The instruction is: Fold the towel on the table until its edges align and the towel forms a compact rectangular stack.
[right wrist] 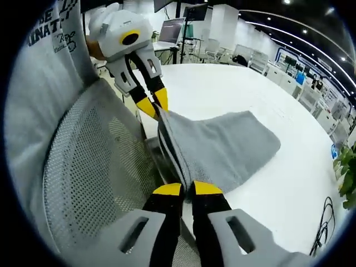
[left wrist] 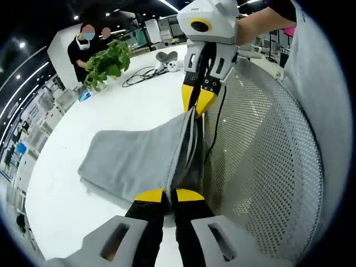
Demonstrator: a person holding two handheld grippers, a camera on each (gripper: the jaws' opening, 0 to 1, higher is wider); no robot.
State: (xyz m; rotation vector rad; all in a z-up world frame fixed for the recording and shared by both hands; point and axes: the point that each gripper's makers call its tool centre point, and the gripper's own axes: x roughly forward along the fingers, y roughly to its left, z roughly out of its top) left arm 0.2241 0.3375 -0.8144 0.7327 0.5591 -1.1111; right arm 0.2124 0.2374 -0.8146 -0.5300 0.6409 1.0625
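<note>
Grey towel [left wrist: 133, 161], soft terry-like weave, is seen draped from the near edge of a smooth white round table [left wrist: 128, 105], partly folded, layers stacked w/ a rounded far corner lying flat on the tabletop.

In left gripper view, the left gripper [left wrist: 169, 195] w/ yellow tips on black jaws is pinched closed on the towel's near edge; the right gripper [left wrist: 198, 100] is seen opposite, jaws likewise clamped on the raised edge. The hem is held taut between the two, lifted off the table.

In right gripper view, right gripper [right wrist: 187, 189] and left gripper [right wrist: 153, 105] are seen gripping the same edge.

A grey perforated mesh chair back [left wrist: 261, 161], curved, stands just beside the towel. A leafy green plant [left wrist: 108, 61] and black cables [left wrist: 142, 75] sit well apart, at the far side.
</note>
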